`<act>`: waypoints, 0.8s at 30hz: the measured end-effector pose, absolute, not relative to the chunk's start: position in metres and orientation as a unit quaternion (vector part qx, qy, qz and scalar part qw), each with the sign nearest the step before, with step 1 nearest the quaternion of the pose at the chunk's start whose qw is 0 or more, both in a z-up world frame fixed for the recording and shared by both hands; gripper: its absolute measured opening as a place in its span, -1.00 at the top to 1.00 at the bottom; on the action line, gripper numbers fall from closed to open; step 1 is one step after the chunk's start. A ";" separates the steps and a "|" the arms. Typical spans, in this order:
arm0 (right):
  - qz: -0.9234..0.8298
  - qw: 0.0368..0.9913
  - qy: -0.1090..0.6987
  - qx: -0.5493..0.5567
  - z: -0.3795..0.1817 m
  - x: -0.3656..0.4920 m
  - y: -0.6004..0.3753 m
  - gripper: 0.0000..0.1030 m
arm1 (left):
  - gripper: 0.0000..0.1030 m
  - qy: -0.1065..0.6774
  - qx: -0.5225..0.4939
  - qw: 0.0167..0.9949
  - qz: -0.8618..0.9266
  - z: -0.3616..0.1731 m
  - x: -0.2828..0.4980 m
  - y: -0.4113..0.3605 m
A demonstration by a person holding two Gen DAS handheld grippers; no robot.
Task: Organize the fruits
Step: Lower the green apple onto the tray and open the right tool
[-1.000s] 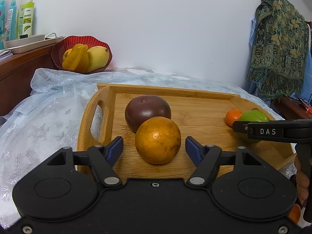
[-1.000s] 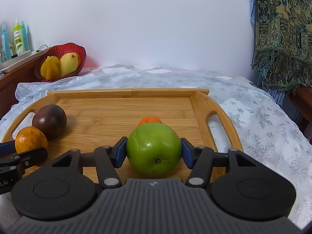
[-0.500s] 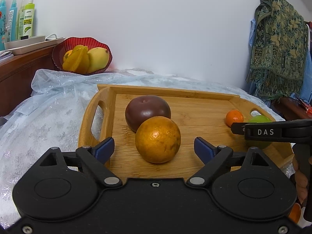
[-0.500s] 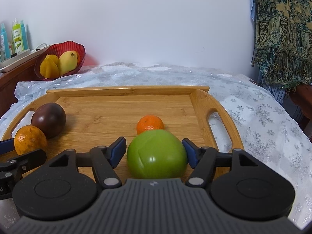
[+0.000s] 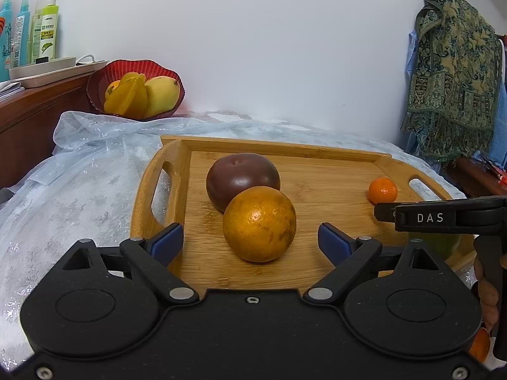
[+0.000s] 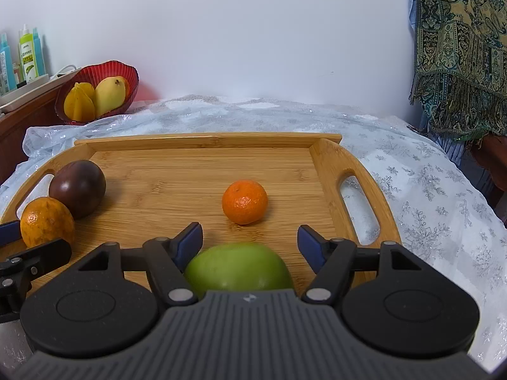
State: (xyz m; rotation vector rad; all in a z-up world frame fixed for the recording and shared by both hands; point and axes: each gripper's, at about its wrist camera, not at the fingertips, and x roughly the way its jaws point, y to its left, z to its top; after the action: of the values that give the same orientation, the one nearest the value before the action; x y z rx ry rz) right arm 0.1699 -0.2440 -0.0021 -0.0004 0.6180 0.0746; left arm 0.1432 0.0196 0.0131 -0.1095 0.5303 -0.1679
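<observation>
A wooden tray (image 5: 317, 152) (image 6: 206, 141) lies on a cloth-covered table. On it rest a large orange (image 5: 259, 223) (image 6: 47, 221), a dark purple fruit (image 5: 242, 179) (image 6: 77, 187), a small tangerine (image 5: 382, 190) (image 6: 244, 202) and a green apple (image 6: 238, 269). My left gripper (image 5: 250, 242) is open, its pads either side of the large orange and apart from it. My right gripper (image 6: 249, 241) is open above the green apple, which sits low between the arms on the tray. The right gripper's body (image 5: 443, 217) hides most of the apple in the left wrist view.
A red bowl (image 5: 134, 90) (image 6: 96, 91) with yellow fruits stands at the back left by the wall. Bottles (image 5: 31, 31) stand on a wooden shelf at the left. A patterned cloth (image 5: 456, 76) hangs at the right.
Both grippers opened and drew back. The right one let go of the green apple, which now rests on the tray. The left jaws widened around the large orange.
</observation>
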 end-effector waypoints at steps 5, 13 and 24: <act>0.037 0.952 0.305 0.001 -0.002 0.169 -0.245 -0.59 | -0.81 0.261 -0.053 0.960 -0.084 0.012 0.143 0.020; 0.034 0.953 0.302 0.005 -0.002 0.167 -0.245 -0.64 | -0.81 0.260 -0.048 0.961 -0.085 0.012 0.138 0.021; 0.029 0.961 0.275 0.009 0.006 0.145 -0.248 -0.70 | -0.85 0.259 -0.054 0.960 -0.091 0.015 0.117 0.023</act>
State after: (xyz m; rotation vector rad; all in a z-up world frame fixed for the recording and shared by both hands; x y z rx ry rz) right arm 0.1448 -0.2476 0.0058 0.0185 0.5577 0.0597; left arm 0.1171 0.0227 0.0147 -0.1101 0.5251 -0.1840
